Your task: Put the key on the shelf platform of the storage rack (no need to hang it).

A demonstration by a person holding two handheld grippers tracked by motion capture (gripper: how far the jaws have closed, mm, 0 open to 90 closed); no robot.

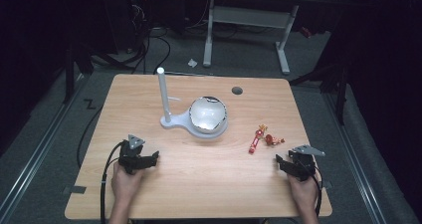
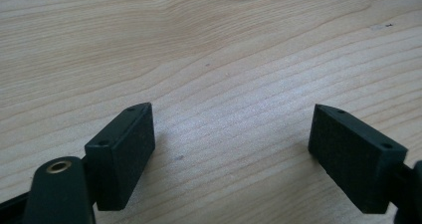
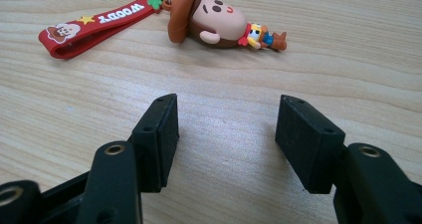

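The keychain (image 1: 263, 138), a small cartoon figure on a red strap, lies flat on the counter (image 1: 199, 184) right of centre, and the right claw (image 1: 288, 164) is by far the nearer one to it. In the high view the toy sits just left of and a little farther than that claw; in the right gripper view it lies ahead of the jaws and somewhat to their left, with bare wood between.

Its long axis runs from the red strap (image 3: 92, 25), through a metal ring, to the figure (image 3: 219, 25), so in the right gripper view it lies almost crosswise to the jaws' reach. A short push forward should bring the figure between the jaws.

The right claw's jaws stand wide apart and hold nothing. The left claw (image 1: 144, 159) is likewise spread and empty, low over bare wood at the near left, well apart from the toy. A white stand with a bowl (image 1: 208, 115) and an upright post (image 1: 162, 92) sits farther back.
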